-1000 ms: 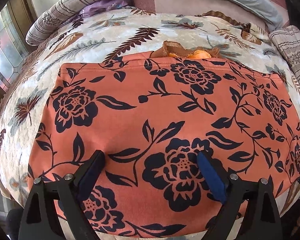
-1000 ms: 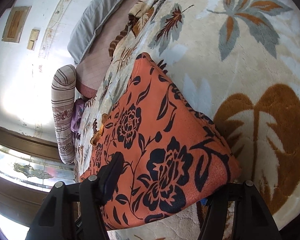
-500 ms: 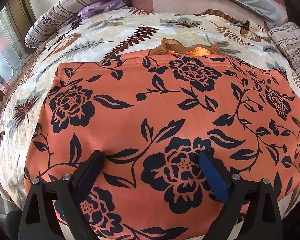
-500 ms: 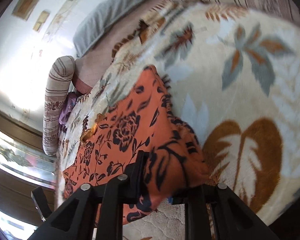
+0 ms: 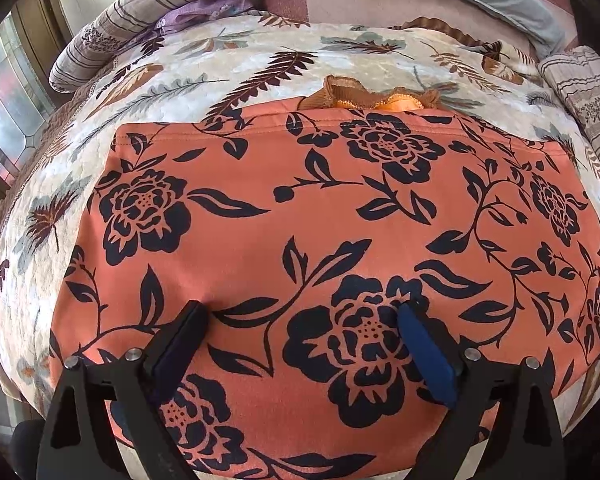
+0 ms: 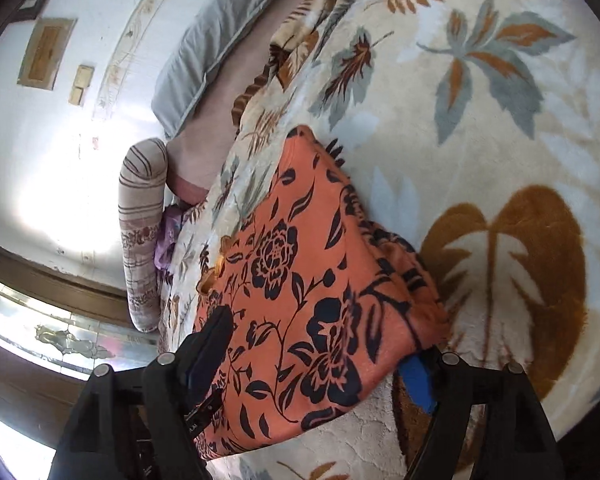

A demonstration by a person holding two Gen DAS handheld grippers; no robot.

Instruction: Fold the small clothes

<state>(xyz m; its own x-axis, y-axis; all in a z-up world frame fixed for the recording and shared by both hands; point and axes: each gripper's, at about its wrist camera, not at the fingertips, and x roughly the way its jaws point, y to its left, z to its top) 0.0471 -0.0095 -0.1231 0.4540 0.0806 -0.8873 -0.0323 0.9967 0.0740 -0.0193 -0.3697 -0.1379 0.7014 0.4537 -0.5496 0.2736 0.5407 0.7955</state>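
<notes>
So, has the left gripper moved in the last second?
No. The left gripper still sits open over the same black flower on the orange cloth.

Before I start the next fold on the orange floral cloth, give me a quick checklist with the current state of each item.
1. Right gripper off the cloth: ok, jaws opening, the corner lies loosely between them.
2. Left gripper ready: ok, open, fingers resting on the orange floral cloth.
3. Cloth lying flat: mostly ok in the left wrist view; the right corner is bunched, not ok.
4. Far edge straight: ok.
5. Nothing caught underneath: not ok, a brown and orange garment pokes out at the far edge.
6. Layers aligned at the near edge: cannot tell.
</notes>
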